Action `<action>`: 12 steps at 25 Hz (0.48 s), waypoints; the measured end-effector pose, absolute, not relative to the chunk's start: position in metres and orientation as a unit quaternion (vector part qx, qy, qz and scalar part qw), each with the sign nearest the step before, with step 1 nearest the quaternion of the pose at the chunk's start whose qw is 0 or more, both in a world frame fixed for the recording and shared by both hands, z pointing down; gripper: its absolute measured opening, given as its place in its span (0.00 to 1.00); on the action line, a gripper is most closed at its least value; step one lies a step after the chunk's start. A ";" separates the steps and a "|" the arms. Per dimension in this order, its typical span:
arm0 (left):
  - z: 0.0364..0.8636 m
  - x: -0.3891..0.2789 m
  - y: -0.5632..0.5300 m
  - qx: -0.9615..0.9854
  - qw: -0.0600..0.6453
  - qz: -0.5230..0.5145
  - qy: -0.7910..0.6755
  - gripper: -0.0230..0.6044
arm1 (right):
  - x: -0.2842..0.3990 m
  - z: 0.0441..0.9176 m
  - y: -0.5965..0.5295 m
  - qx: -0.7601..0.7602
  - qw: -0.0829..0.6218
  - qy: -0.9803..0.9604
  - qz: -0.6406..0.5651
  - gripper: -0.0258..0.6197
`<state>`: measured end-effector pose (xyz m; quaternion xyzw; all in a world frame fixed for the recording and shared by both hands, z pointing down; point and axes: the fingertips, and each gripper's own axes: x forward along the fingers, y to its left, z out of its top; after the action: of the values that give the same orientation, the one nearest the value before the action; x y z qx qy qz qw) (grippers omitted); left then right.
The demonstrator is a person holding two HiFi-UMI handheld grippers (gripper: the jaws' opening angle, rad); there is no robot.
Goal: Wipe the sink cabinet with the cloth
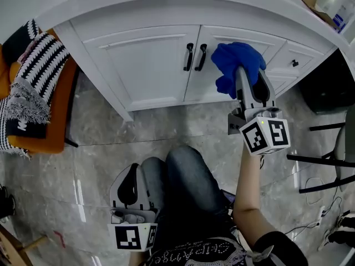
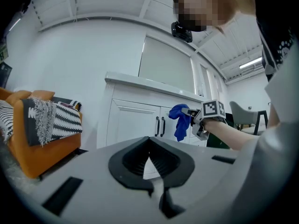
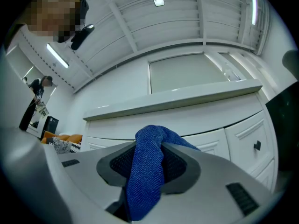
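Item 1, right gripper [image 1: 244, 73]: yours, held out at arm's length toward the sink cabinet [image 1: 144, 65], jaws clamped on the cloth [image 1: 237, 64]. The right gripper view shows blue fabric pinched btwn both ribbed pads, a bunch poking past the tips, the rest trailing back toward the camera. Reason for the grip, as I read it: a wad out front gives you a soft wiping face w/o the jaws scraping the paint. Item 2, cloth: blue, bunched, at the upper right of the right-hand door, just right of the two black handles [image 1: 195, 57] and under the countertop edge [image 1: 166, 7]. No view settles whether it presses the door or hangs just off it. Item 3, left gripper [image 1: 131, 169]: low, by your knee [image 1: 188, 182], well apart from the cab.; jaws drawn together at the tips, nothing btwn them. Prob. parked there because one tool does the wiping & the shut doors need no holding. Item 4, cab.: white, curved front, two panelled doors shut, small drawers w/ a black knob [image 1: 294, 63] to the right. Item 5, misc.: orange seat w/ striped throw [image 1: 33, 87] at left, grey tile floor [image 1: 166, 126]. Status, est.: wiping at or near its start on the right door; left door, drawers & side panel look to be ahead of you. Next move wants firm, even pressure & a tight grip so the cloth doesn't slip out mid-stroke; mind the handles, which could snag the loose fabric.
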<state>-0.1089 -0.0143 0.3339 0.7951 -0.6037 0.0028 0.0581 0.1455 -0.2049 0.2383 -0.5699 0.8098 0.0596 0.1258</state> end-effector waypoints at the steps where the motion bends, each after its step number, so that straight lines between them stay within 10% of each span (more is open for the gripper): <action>1: 0.334 -0.107 -0.015 0.797 0.057 0.004 -0.601 0.04 | 0.149 0.234 -0.207 -0.572 0.128 0.808 0.064 0.26; 12: 0.335 -0.091 -0.018 0.808 0.060 0.008 -0.587 0.04 | 0.113 0.227 -0.237 -0.547 0.061 0.826 0.122 0.26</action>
<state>-0.0908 -0.0179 0.3351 0.8077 -0.5865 0.0077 0.0601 0.1127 -0.2367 0.2272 -0.5468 0.8261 0.1221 0.0612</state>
